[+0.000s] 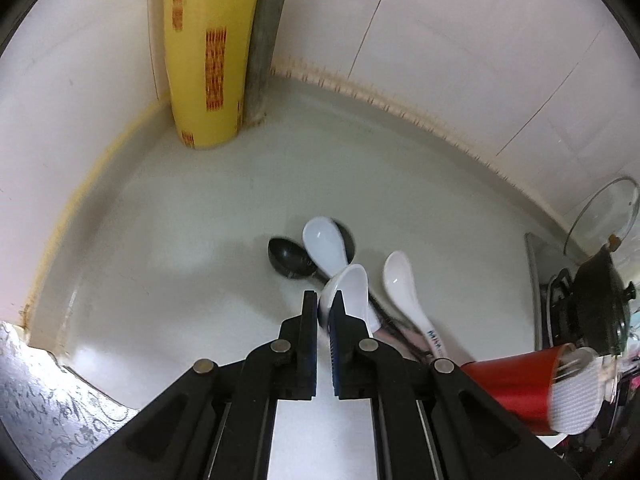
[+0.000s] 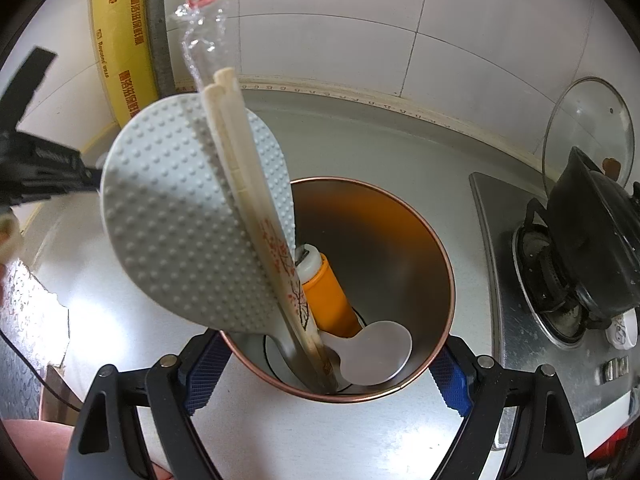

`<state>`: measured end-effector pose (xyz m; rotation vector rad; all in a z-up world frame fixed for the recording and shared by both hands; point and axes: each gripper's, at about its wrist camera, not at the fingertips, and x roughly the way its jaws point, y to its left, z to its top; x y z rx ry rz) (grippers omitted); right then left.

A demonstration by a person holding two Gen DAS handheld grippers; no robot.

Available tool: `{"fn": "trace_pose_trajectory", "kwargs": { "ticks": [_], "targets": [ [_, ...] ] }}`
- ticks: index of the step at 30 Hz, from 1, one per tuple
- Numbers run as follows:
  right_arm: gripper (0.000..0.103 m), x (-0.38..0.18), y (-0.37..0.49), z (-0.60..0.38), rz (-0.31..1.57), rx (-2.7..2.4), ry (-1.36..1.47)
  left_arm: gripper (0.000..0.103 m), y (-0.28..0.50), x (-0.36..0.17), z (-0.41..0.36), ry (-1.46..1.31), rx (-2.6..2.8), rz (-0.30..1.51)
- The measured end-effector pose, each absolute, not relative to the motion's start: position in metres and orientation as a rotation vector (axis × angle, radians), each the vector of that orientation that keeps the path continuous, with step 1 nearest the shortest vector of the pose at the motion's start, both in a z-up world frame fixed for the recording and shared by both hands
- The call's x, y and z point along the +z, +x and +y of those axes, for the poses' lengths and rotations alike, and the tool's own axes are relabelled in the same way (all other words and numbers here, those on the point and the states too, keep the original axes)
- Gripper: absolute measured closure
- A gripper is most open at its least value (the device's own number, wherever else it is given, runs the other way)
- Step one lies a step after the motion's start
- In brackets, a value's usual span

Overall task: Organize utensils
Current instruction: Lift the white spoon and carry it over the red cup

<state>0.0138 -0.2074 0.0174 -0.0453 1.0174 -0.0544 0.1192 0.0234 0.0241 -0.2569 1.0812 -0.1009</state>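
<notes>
In the left wrist view my left gripper (image 1: pixel 323 300) is shut on a white ceramic spoon (image 1: pixel 350 290), holding it by its rim above the counter. Below lie two more white spoons (image 1: pixel 325 245) (image 1: pixel 404 288) and a black spoon (image 1: pixel 289 259). In the right wrist view my right gripper (image 2: pixel 328 364) is shut around a red metal utensil cup (image 2: pixel 400 240), its blue pads on both sides. The cup holds a dotted rice paddle (image 2: pixel 176 216), chopsticks (image 2: pixel 248 184), an orange-handled tool (image 2: pixel 328 296) and a white spoon (image 2: pixel 376 356). The cup also shows in the left wrist view (image 1: pixel 508 384).
A yellow roll (image 1: pixel 208 52) and grey pipe (image 1: pixel 266 40) stand in the back corner. A gas stove (image 2: pixel 552 292) with a black pot (image 2: pixel 592 232) and a glass lid (image 2: pixel 588 128) is at the right. Tiled walls border the counter (image 1: pixel 168 240).
</notes>
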Motion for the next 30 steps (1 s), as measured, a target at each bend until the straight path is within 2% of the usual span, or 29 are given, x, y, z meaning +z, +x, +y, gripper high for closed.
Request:
{"fn": "trace_pose_trajectory", "kwargs": {
  "ticks": [14,30],
  "targets": [
    [0.013,0.015,0.014,-0.211,1.014,-0.018,-0.057,0.098,0.086,0.136,0.009,-0.250,-0.212,0.825],
    [0.013,0.013,0.013,-0.215,1.007,-0.001,-0.064,0.098,0.072,0.205,-0.040,-0.148,-0.359,0.662]
  ]
}}
